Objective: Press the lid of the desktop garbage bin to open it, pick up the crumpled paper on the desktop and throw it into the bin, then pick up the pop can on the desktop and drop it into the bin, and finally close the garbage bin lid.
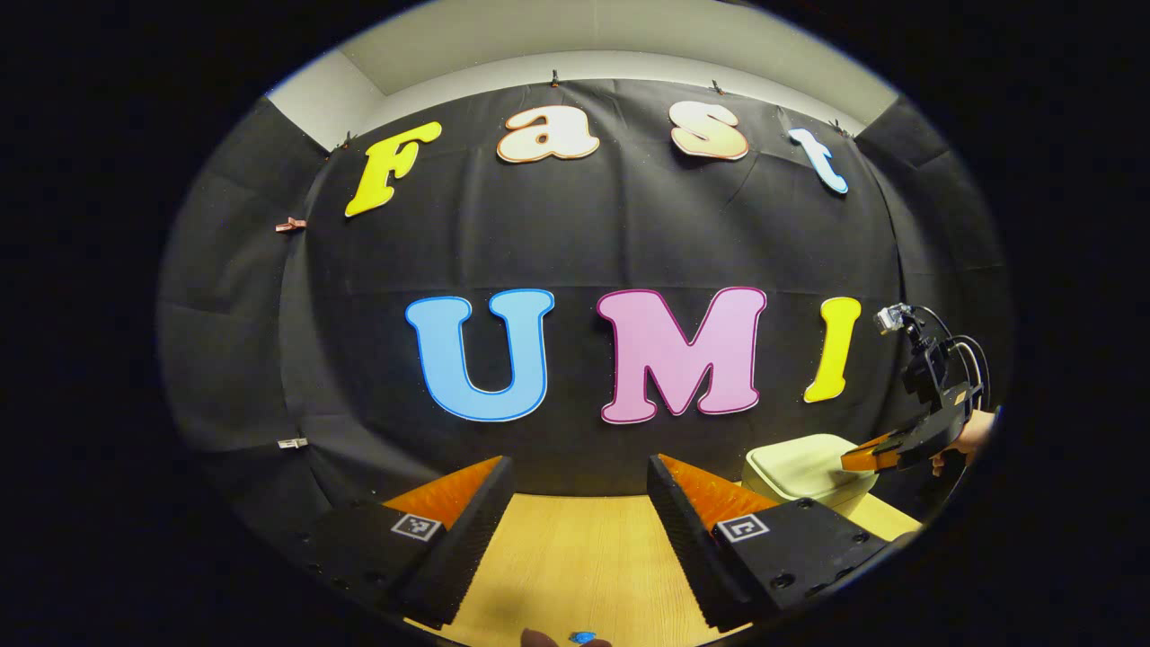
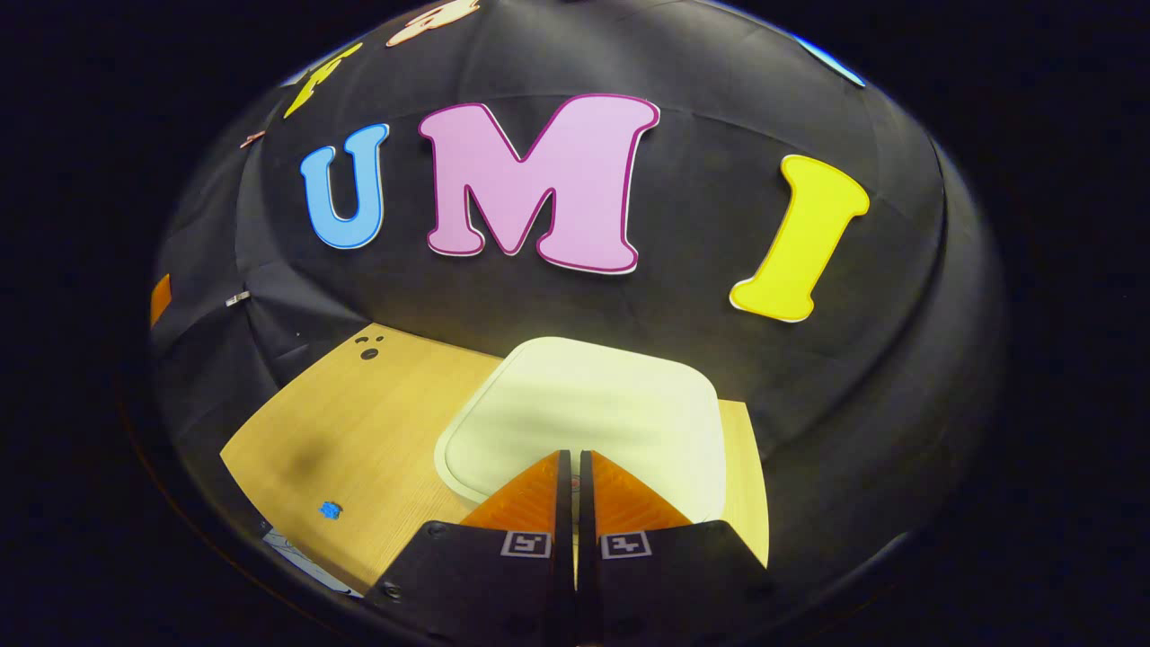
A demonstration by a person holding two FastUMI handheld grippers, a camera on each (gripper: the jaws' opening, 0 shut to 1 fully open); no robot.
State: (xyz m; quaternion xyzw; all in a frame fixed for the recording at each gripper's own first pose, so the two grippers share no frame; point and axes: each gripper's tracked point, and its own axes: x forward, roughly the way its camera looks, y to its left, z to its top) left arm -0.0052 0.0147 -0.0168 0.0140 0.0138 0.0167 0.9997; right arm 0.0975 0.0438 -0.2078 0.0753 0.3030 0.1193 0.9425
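Note:
The pale desktop garbage bin (image 2: 593,413) stands on the wooden desktop (image 2: 359,422) with its lid down. My right gripper (image 2: 572,458) is shut with nothing between its fingers, its tips just over the near edge of the lid. In the left gripper view the same bin (image 1: 804,467) sits at the far right, with the right gripper (image 1: 853,460) and a hand above its right side. My left gripper (image 1: 579,472) hangs open over the bare desktop (image 1: 575,557), holding nothing.
A small blue mark (image 2: 331,509) lies on the desktop at the lower left of the right gripper view. A blue speck (image 1: 582,637) and a rounded dark object sit at the bottom edge of the left gripper view. Black cloth walls close the booth behind.

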